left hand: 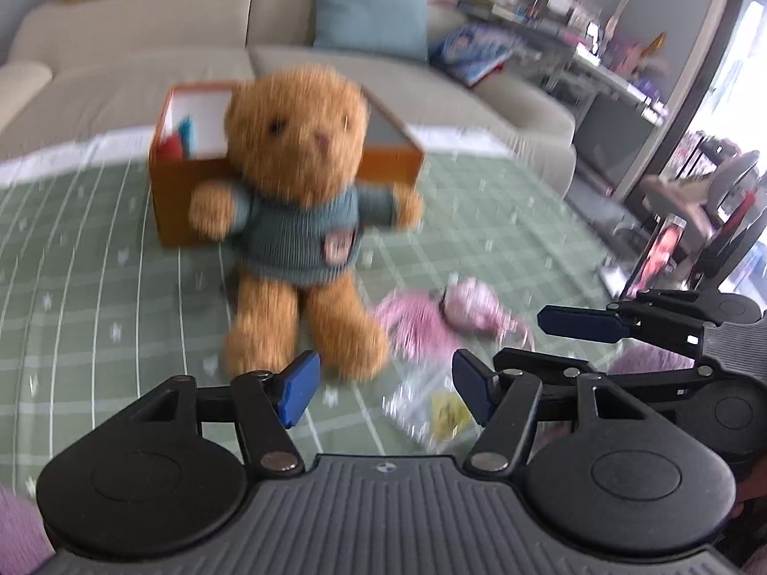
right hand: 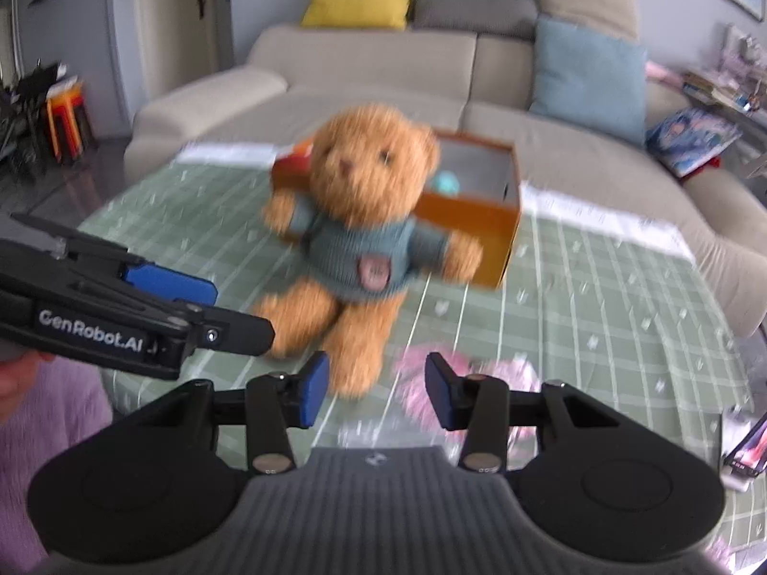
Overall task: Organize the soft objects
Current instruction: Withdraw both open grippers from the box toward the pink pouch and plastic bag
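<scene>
A brown teddy bear (left hand: 299, 220) in a teal sweater sits upright on the green checked tablecloth, also in the right wrist view (right hand: 364, 235). Behind it stands an open orange box (left hand: 191, 191) with small soft items inside; it shows in the right wrist view (right hand: 484, 220) too. A pink soft toy (left hand: 441, 321) lies right of the bear's feet, partly hidden in the right wrist view (right hand: 422, 373). My left gripper (left hand: 383, 390) is open and empty just short of the bear's feet. My right gripper (right hand: 378, 393) is open and empty above the pink toy.
A clear plastic bag (left hand: 431, 407) with a yellow item lies near my left fingers. A beige sofa (right hand: 383, 76) with yellow and blue cushions runs behind the table. A phone (right hand: 748, 450) stands at the table's right edge. Cluttered shelves (left hand: 599, 48) stand at the right.
</scene>
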{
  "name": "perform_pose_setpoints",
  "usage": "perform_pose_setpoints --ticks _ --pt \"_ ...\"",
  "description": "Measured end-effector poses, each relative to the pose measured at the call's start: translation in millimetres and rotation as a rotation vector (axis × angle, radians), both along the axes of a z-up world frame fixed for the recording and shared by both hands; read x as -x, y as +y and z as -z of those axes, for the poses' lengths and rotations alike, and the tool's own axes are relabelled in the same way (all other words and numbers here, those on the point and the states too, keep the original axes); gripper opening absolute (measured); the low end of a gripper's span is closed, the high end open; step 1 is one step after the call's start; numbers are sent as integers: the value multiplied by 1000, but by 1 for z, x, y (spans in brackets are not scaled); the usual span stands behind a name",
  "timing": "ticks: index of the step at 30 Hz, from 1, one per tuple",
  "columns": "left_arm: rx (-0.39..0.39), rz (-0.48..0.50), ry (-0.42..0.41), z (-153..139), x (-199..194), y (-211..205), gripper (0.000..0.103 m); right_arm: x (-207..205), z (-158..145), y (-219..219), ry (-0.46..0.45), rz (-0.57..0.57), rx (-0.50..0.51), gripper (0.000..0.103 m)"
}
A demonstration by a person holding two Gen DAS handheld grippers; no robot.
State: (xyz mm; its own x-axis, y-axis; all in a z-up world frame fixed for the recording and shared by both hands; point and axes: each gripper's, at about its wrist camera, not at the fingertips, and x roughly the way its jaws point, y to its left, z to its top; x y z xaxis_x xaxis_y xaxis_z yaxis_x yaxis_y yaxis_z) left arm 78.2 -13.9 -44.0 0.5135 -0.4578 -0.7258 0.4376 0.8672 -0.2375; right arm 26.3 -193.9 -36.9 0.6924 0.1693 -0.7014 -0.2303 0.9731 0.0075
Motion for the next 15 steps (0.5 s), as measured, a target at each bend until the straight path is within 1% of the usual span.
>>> perform_pose_setpoints --ticks 2,5,7,9,11,15 --pt "-13 4 34 10 2 -1 74 4 11 0 42 -6 14 44" --pt "-42 10 62 22 7 -7 68 10 25 -2 99 4 19 44" --pt "-65 29 70 28 12 -13 67 10 29 -5 123 18 24 44" --pt "-69 48 83 33 14 -18 67 9 32 -11 137 47 25 43" --pt "-68 59 87 35 17 -23 67 9 35 -21 157 86 11 43" --pt "-64 62 70 36 15 -31 67 0 39 -41 201 158 -23 44"
